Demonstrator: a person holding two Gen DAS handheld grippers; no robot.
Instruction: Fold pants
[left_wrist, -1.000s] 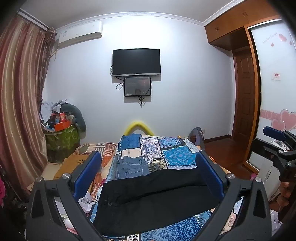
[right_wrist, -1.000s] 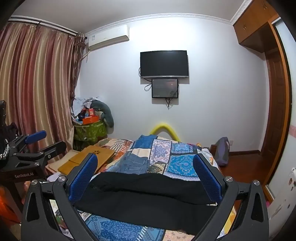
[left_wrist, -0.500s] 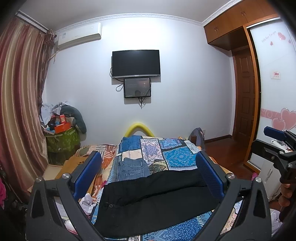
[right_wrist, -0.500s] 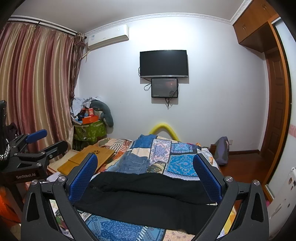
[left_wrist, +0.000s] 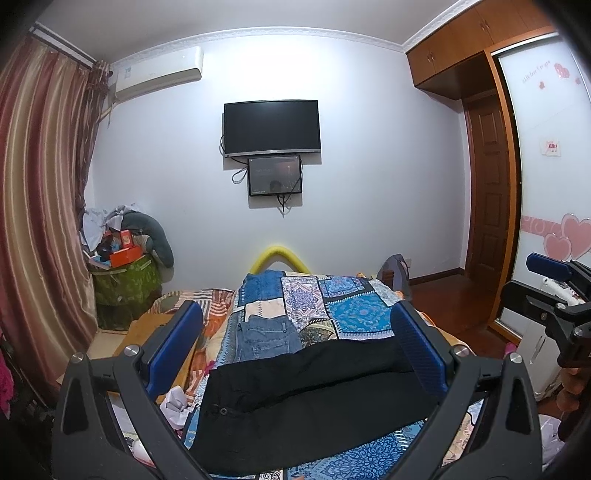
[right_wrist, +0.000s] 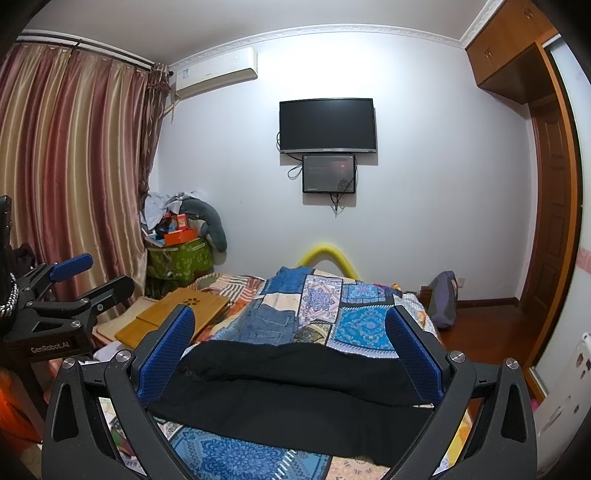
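Note:
Black pants (left_wrist: 303, 398) lie flat across the near end of the bed, waist with a button at the left and legs to the right; they also show in the right wrist view (right_wrist: 295, 398). My left gripper (left_wrist: 295, 332) is open and empty, held above the pants. My right gripper (right_wrist: 290, 332) is open and empty too, also above the pants. Each gripper shows at the edge of the other's view, the right one (left_wrist: 554, 295) and the left one (right_wrist: 66, 295).
The bed has a blue patchwork cover (left_wrist: 354, 314) with folded blue jeans (left_wrist: 266, 338) behind the pants. A wooden lap table (right_wrist: 177, 314) lies at the bed's left. A cluttered green bin (left_wrist: 123, 288) stands by the curtain. A wardrobe (left_wrist: 546, 184) is at the right.
Both grippers have tilted or risen very slightly, so the scene sits a bit lower in view. The pants have not moved.

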